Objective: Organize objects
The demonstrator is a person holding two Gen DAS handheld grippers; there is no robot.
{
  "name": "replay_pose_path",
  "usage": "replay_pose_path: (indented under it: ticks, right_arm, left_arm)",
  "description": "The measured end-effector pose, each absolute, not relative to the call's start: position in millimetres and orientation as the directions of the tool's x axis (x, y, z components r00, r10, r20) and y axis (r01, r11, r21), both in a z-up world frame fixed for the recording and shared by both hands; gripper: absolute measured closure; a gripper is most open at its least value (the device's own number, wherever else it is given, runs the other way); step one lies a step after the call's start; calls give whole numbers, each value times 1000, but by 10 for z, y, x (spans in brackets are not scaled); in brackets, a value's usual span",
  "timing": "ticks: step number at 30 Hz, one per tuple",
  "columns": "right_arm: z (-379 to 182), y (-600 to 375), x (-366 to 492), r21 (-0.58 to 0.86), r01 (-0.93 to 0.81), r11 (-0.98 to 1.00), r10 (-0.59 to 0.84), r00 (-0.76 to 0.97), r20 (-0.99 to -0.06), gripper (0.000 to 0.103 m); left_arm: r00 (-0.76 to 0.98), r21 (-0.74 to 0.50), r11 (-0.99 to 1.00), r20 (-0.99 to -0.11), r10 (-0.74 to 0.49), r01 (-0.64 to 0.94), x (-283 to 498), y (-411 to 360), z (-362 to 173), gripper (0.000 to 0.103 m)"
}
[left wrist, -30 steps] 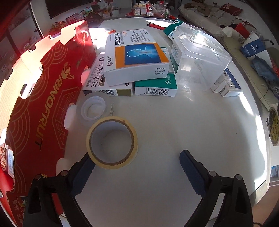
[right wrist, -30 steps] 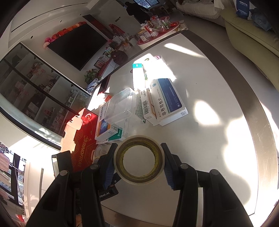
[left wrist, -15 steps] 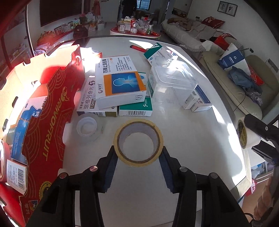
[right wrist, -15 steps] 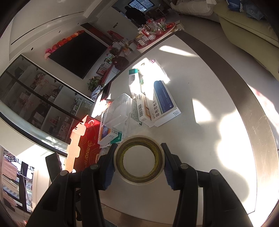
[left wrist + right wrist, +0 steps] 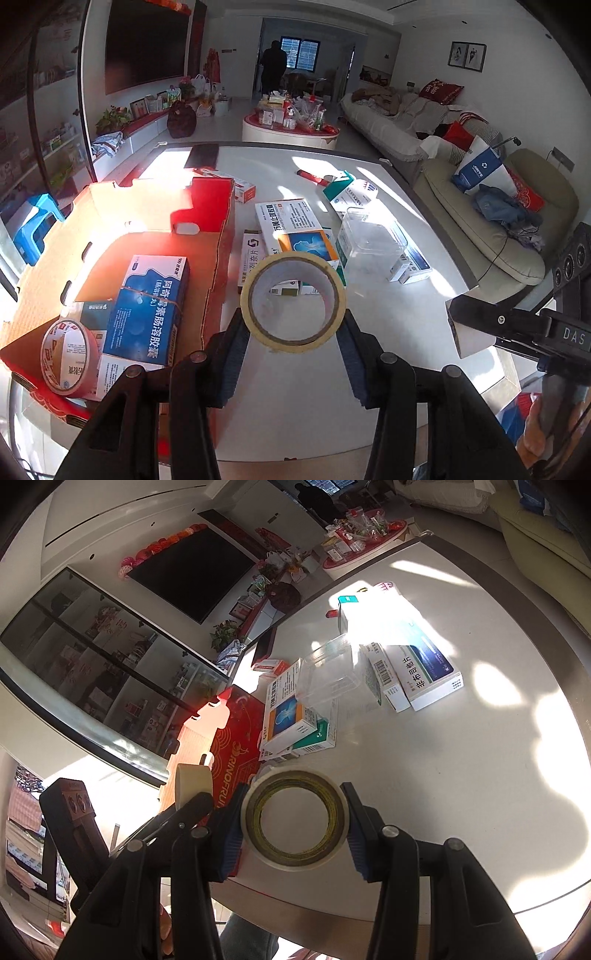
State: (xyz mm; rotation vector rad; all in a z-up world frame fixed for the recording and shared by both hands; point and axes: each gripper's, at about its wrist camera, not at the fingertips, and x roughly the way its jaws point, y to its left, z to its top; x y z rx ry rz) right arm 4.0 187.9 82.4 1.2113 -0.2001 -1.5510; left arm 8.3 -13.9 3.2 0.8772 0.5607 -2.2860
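My left gripper (image 5: 293,326) is shut on a cream masking-tape roll (image 5: 295,264) and holds it upright above the white table (image 5: 369,325). Left of it stands an open red cardboard box (image 5: 218,221) holding a blue medicine box (image 5: 147,306) and a red-and-white tape roll (image 5: 68,358). My right gripper (image 5: 293,812) is shut on a white tape roll with a yellowish core (image 5: 295,862), also off the table near its front edge. In the right wrist view, the left gripper's cream roll (image 5: 192,781) shows beside the red box (image 5: 236,749).
A stack of medicine boxes (image 5: 291,229) lies mid-table, with a clear plastic container (image 5: 369,240) and small boxes (image 5: 410,266) to its right. A red pen (image 5: 312,177) and a green-and-white box (image 5: 351,194) lie farther back. A sofa (image 5: 498,221) runs along the right.
The left jaws closed on the cream roll that lay on the table, then lifted it as the view tilted up. The right gripper kept its roll and shifted slightly.
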Motion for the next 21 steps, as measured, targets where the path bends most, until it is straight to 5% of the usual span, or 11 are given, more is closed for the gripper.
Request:
replay_pose_path:
  ticks: [10,21]
  right_arm:
    - [1039,1323,715,646,708,-284,-770,233,-594,55]
    - [966,1025,963,691,678,-248,-737,332,-590,55]
  left_arm:
    - [-560,-196,-594,-643,-522,780,882,-541,116,51]
    - [-471,-165,-504,-668,-575,848,1159,-834,5,51]
